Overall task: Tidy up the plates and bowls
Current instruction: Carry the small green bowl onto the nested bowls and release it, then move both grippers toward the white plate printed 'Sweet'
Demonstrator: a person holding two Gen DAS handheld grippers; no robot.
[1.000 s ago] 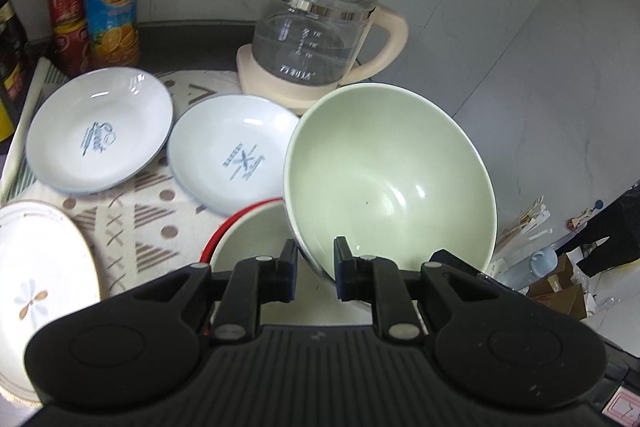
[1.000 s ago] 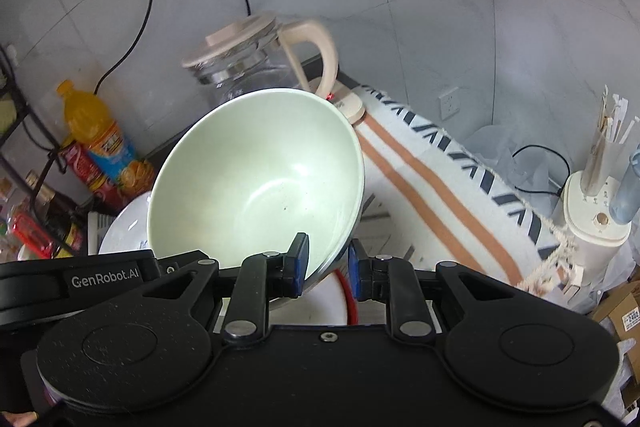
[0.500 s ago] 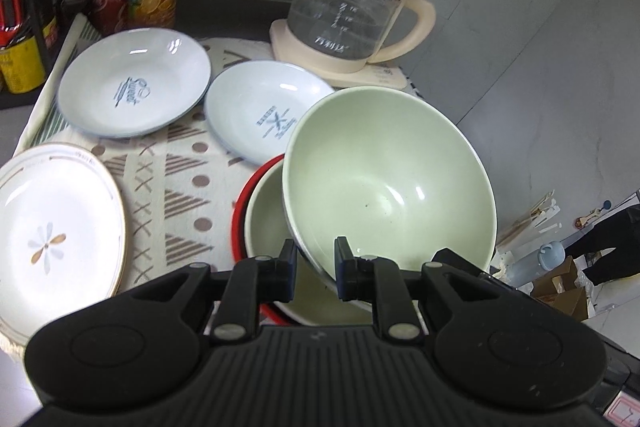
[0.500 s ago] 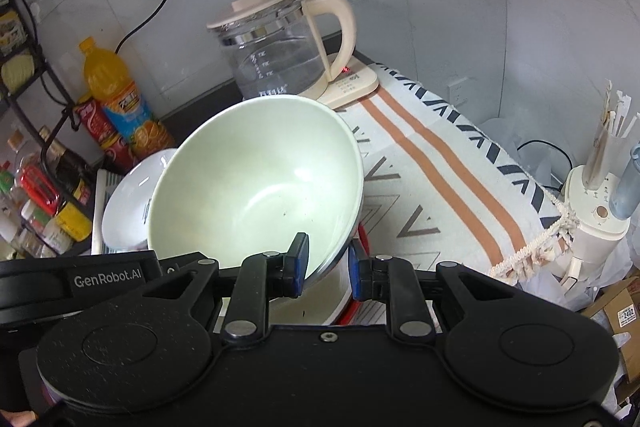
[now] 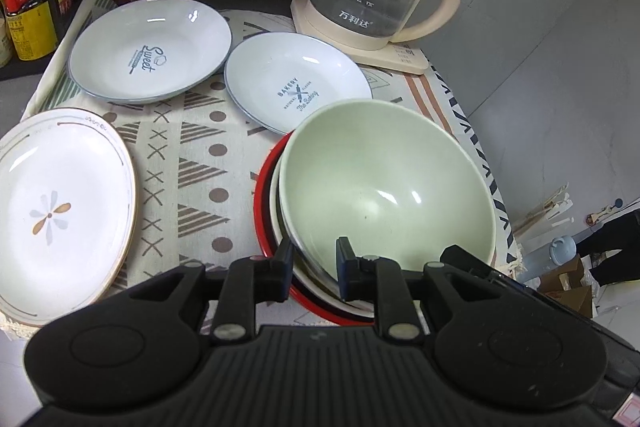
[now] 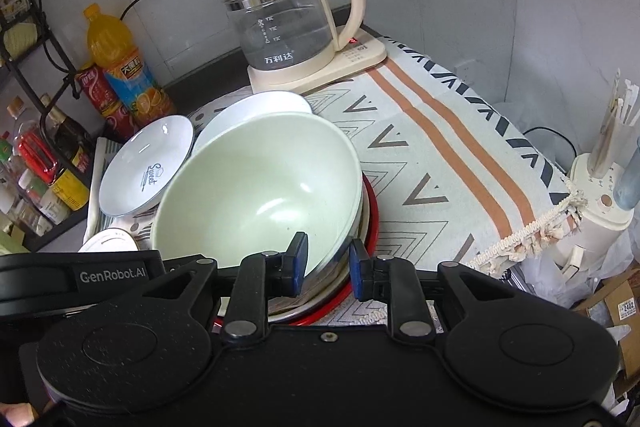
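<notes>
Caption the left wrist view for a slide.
Left gripper clamps the pale green bowl by its rim, resting in the red-rimmed bowl, beside the "Bakery" plate.

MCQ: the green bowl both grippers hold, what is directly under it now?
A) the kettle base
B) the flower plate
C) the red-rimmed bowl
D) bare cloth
C: the green bowl, clamped at its rim by the left gripper and the right gripper, sits tilted in the red-rimmed bowl, whose red edge shows around it in both wrist views.
</notes>
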